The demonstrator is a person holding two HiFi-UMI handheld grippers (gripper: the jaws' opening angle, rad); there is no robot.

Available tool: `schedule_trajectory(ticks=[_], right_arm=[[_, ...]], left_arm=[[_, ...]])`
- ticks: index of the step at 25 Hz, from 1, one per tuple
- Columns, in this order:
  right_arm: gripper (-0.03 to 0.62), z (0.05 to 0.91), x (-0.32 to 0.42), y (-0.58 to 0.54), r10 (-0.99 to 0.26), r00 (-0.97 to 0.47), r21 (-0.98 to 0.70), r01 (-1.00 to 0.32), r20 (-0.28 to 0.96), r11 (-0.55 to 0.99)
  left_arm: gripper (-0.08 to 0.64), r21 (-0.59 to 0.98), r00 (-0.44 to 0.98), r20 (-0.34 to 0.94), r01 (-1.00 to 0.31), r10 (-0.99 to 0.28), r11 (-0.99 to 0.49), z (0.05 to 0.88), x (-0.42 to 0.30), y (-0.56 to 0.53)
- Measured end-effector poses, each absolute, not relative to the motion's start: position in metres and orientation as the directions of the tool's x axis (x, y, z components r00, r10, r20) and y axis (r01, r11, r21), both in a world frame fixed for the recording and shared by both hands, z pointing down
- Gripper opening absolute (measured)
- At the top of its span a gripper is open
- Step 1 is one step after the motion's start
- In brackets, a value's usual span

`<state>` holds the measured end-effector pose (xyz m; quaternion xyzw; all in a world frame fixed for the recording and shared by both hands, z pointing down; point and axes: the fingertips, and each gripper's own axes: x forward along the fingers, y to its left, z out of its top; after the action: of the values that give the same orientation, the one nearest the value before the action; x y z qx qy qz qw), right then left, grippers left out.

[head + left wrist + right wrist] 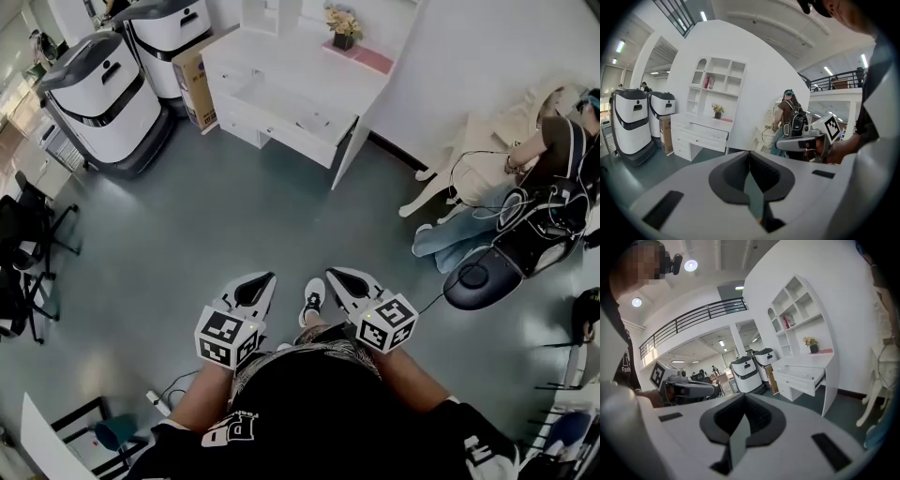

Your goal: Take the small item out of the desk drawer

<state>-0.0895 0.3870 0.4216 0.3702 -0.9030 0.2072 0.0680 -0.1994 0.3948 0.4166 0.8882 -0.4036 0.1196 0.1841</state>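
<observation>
Item: white desk (281, 70) with a shelved upper unit, set against the white wall at the upper centre of the head view, and at the middle left of the left gripper view (701, 136). Its shallow white drawer (292, 105) stood pulled out towards the room, also seen at the middle right of the right gripper view (802, 379). The small item in it could not be made out in any view. On the tabletop: a small potted plant with pale flowers (342, 26), with a flat pink mat (364, 59) just beside it. At the upper left of the head view: two tall white-and-black wheeled machines (98, 98), with a brown cardboard box (193, 82) between them and the desk. A wide stretch of grey-green floor (225, 220) lay between the desk and both tools. At the lower centre of the head view: the white left gripper with a square-marker cube (261, 279) and the matching white right gripper (339, 275), side by side and well apart from the desk, with a white-and-black shoe (312, 300) between them. Left gripper (749, 159): fingers clenched together, nothing between them. Right gripper (744, 401): fingers likewise closed and empty. At the right edge of the head view: a seated person with a black backpack (553, 155).
</observation>
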Motion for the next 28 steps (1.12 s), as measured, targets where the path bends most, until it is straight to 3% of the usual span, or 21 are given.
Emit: schedule_trajectory(ticks=[28], right_arm=[[0.008, 0.401, 0.02, 0.116, -0.641, -0.74, -0.323, -0.668, 0.202, 0.67]], left_arm=[[0.015, 0.129, 0.598, 0.384, -0.789, -0.704, -0.6, 0.391, -0.091, 0.116]])
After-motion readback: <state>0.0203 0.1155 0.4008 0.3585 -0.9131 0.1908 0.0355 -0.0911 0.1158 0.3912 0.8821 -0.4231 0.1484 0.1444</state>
